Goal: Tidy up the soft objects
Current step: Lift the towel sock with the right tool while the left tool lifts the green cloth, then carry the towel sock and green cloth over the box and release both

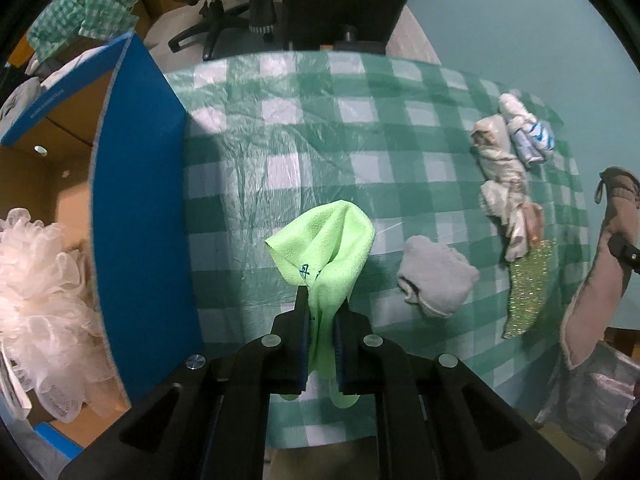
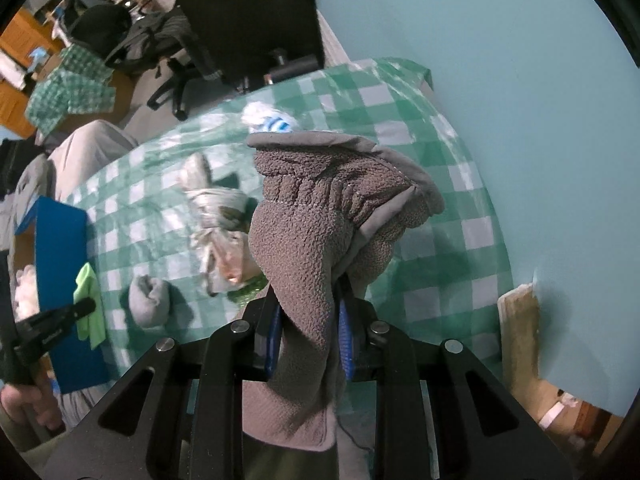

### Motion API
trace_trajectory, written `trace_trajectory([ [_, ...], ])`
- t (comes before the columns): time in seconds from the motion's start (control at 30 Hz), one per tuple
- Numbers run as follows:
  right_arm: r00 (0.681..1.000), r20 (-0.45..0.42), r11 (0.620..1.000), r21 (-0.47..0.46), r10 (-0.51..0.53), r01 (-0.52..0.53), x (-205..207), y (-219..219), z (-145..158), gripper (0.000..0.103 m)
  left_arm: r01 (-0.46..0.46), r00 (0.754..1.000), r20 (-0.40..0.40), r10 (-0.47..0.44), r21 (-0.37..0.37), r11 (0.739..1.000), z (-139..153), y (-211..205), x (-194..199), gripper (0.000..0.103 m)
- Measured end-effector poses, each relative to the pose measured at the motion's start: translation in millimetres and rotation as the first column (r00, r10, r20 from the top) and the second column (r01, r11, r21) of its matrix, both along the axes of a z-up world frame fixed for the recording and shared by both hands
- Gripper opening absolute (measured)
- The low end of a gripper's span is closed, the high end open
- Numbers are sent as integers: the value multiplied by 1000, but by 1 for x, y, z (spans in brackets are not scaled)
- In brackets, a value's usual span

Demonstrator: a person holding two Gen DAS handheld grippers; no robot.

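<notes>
My left gripper point(image 1: 322, 300) is shut on a lime green cloth point(image 1: 326, 242) and holds it above the green checked table point(image 1: 280, 152), just right of the blue cardboard box point(image 1: 140, 208). The cloth also shows in the right wrist view point(image 2: 89, 300). My right gripper point(image 2: 309, 292) is shut on a grey fleece glove point(image 2: 316, 216), lifted above the table; the glove also hangs at the right edge of the left wrist view point(image 1: 596, 272). A rolled grey sock point(image 1: 436, 276), a knotted white bundle point(image 1: 500, 168), a blue-striped sock roll point(image 1: 528, 132) and a green glitter scrubber point(image 1: 528, 292) lie on the table.
A white mesh bath pouf point(image 1: 44, 300) sits inside the open box. An office chair point(image 1: 224, 12) and a checked cloth heap point(image 1: 88, 12) stand beyond the table. A teal wall point(image 2: 520, 60) borders the table on the right.
</notes>
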State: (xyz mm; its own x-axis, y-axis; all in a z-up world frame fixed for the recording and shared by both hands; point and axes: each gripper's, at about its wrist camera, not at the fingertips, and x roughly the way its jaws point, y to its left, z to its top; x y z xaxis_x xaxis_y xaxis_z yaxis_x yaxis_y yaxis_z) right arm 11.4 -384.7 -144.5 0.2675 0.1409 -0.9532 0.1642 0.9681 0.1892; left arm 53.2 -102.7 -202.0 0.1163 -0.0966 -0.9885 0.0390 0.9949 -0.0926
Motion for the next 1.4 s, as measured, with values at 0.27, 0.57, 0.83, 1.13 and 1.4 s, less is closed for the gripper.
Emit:
trace_trajectory([
  [0.27,997,32,998,-7,70,-70,6,22,25,22,18,998,62,-18,-1,1000,40,-2,-2,10],
  [0.57,988,65,990,-29,142,-140,11,45,46,22,23,993,117,-25,17,1000,72,14,-10,10],
  [0.83,972,90,976,-34,215,-213,17,69,60,22,-4,990,142,4,4,1000,91,29,-15,10],
  [1.13,943,120,951,-28,309,-308,27,104,74,22,-33,985,168,31,7,999,105,42,-22,10],
  [1.4,909,143,920,-26,391,-392,36,138,84,22,-74,981,182,73,1,997,114,57,-28,10],
])
